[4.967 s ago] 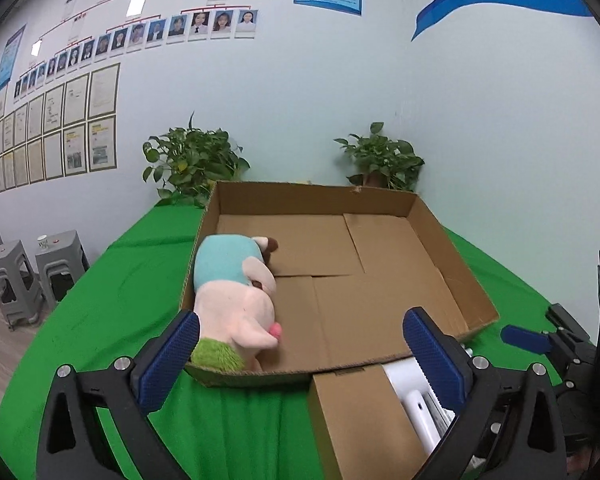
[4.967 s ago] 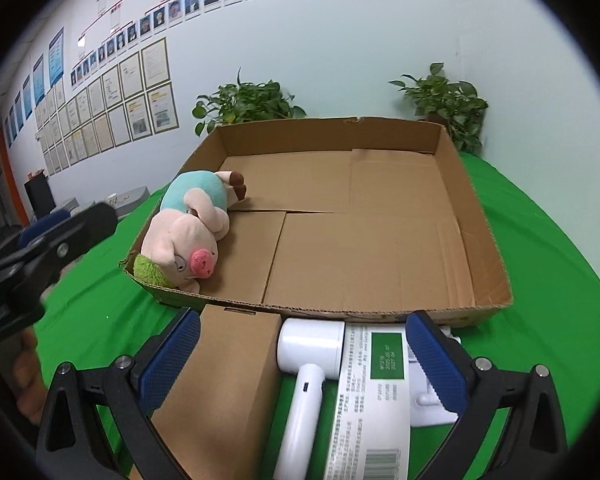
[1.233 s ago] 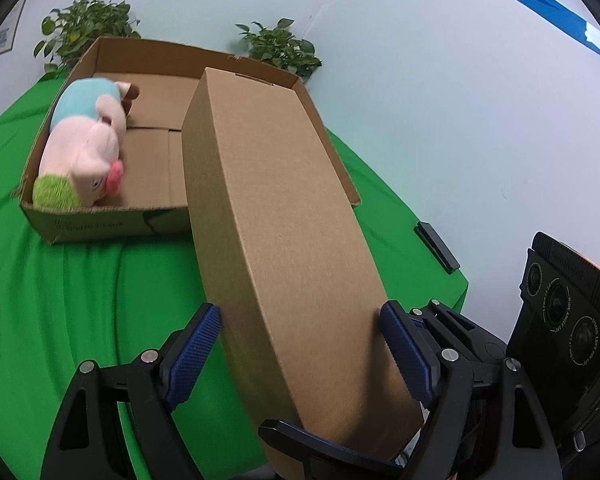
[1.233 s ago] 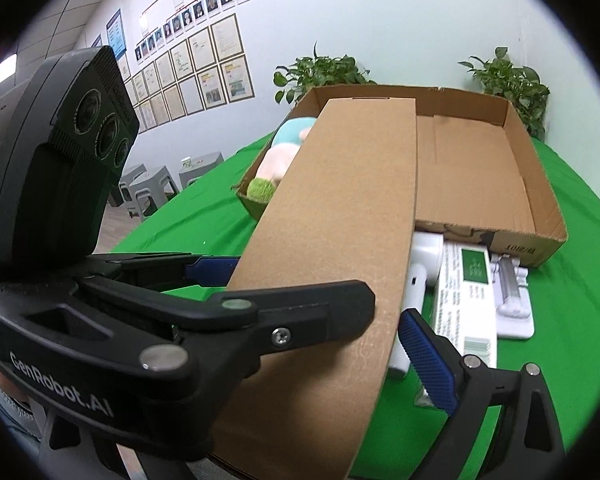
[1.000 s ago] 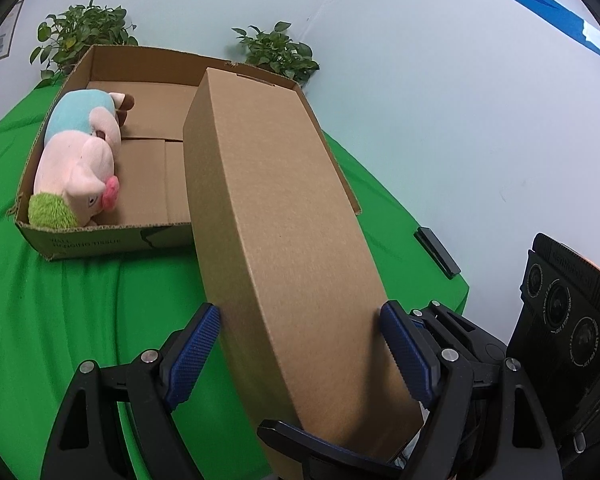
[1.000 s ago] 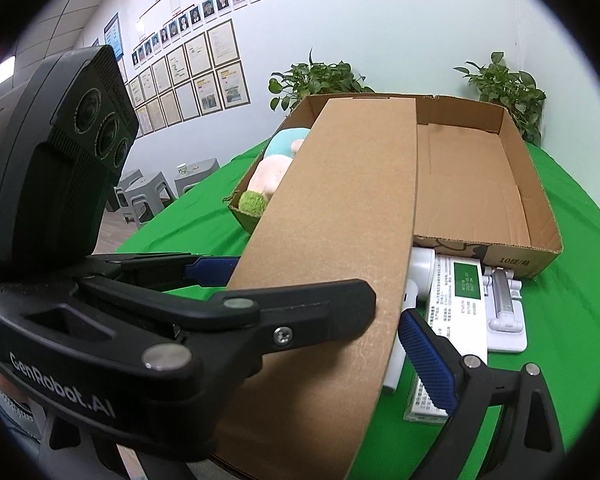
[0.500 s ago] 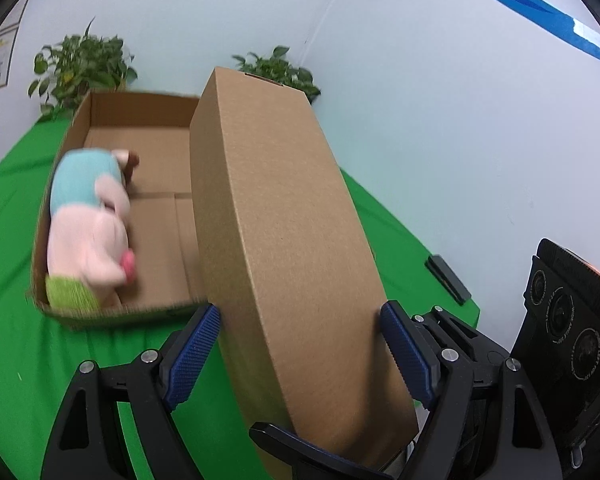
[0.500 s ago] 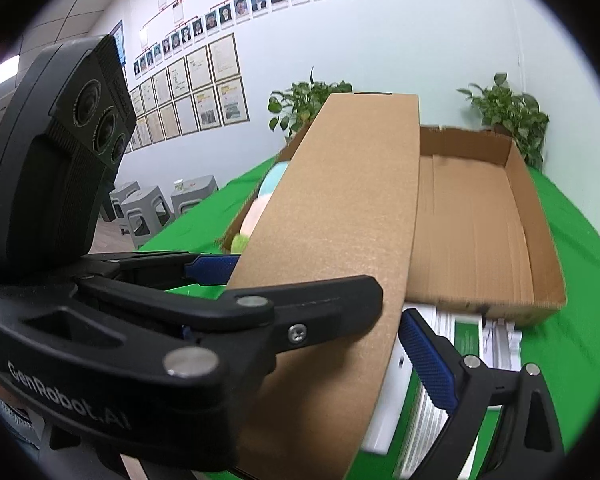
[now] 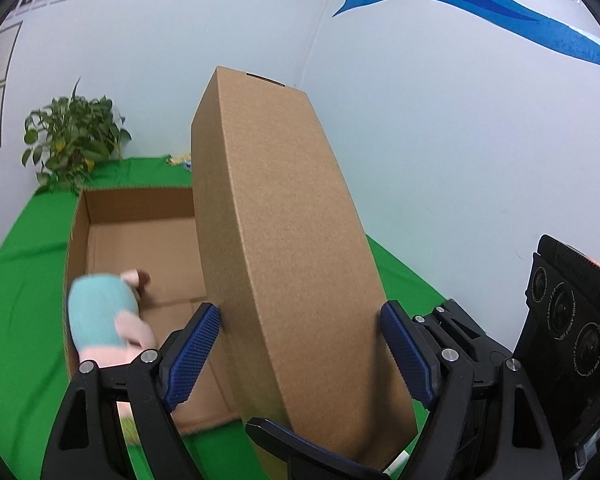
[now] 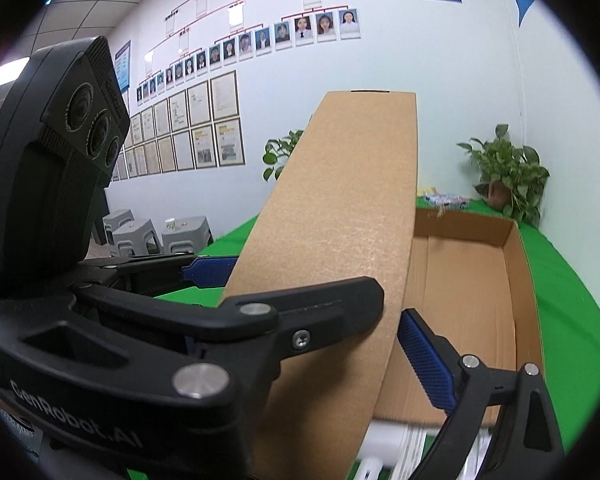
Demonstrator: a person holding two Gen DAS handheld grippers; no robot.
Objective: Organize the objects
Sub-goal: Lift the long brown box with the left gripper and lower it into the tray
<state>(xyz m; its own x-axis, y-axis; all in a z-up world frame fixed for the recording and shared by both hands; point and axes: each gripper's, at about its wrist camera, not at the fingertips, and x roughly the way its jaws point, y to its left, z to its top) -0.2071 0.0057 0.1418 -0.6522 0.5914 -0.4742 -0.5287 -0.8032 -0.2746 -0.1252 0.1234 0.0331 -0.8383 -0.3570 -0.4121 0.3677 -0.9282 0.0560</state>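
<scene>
Your left claw and right claw both clamp the long cardboard box, tilted up, far end high above the open carton. Plush pig lies in the carton's left side on the green desk.

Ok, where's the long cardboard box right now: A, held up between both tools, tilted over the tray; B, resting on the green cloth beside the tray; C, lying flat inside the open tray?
A: the long cardboard box is clamped by the left tool and the right tool, tilted above the open tray.
</scene>
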